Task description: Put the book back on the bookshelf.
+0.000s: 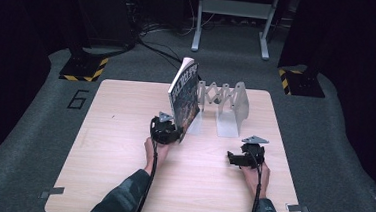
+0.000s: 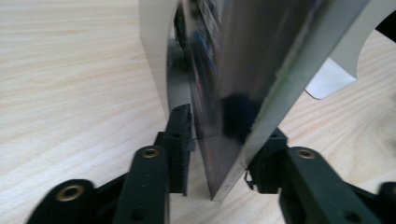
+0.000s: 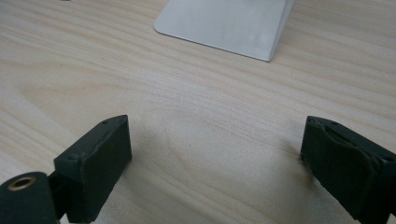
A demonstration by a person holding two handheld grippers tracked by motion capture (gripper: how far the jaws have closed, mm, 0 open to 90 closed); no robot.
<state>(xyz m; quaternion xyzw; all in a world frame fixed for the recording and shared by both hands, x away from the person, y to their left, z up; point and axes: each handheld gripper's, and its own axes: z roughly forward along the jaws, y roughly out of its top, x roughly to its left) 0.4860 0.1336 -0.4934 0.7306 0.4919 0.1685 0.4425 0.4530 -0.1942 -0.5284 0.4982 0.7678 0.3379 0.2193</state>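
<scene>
Book (image 1: 184,93) upright, seemingly tilted left

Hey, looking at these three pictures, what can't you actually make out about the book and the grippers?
- Book cover text: too small in the high view, blurred in the left gripper view.
- Left gripper pads: the book's glossy cover hides whether the right one touches it.
- Expanding book rack: its left end is hidden behind the book in the high view.
- Right gripper: body cut off by the bottom edge; jaws open over the table.
</scene>
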